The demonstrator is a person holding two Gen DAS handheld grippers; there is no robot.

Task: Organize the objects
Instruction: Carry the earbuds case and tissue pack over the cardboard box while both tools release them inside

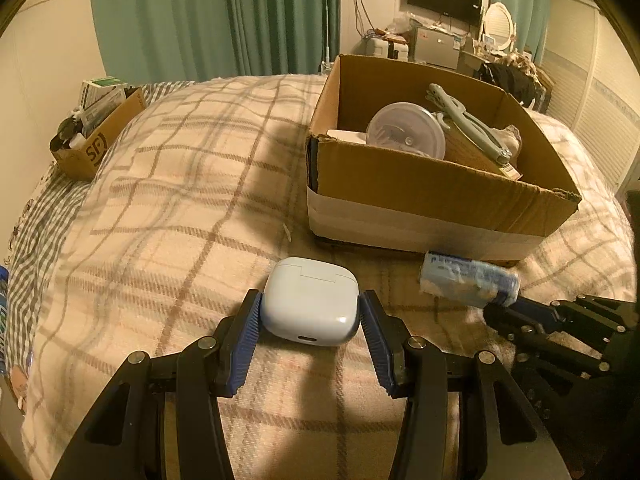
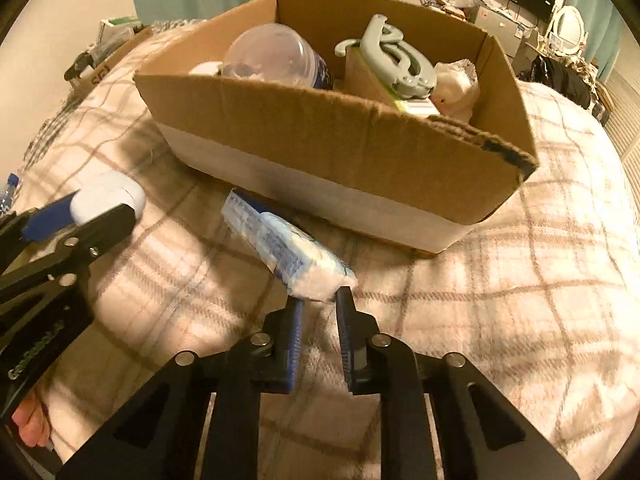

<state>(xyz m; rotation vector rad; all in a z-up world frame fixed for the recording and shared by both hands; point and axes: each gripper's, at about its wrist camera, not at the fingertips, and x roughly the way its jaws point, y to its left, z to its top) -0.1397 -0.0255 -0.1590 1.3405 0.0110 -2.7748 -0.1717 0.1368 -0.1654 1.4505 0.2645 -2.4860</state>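
- Plaid blanket (image 1: 168, 200) covers a bed in a bedroom with green curtains; an open cardboard box (image 1: 420, 184) sits on it, already holding a clear plastic tub (image 1: 404, 136) and a grey-green hanger (image 1: 468, 120).
- Left gripper (image 1: 310, 312) has its pads pressed on both sides of a white earbud case (image 1: 310, 304), which rests on the blanket in front of the box.
- Right gripper (image 2: 318, 300) is nearly closed, pinching the near end of a blue-and-white tissue pack (image 2: 280, 244) lying just before the box wall.
- I judge the case light, hard and smooth, so it could slip; gripping across its flat sides suits it.
- The pack looks soft and crushable; its wrapper may slide.
- Print on the pack is too blurred to read; a smaller box (image 1: 96, 148) far left shows "SF".
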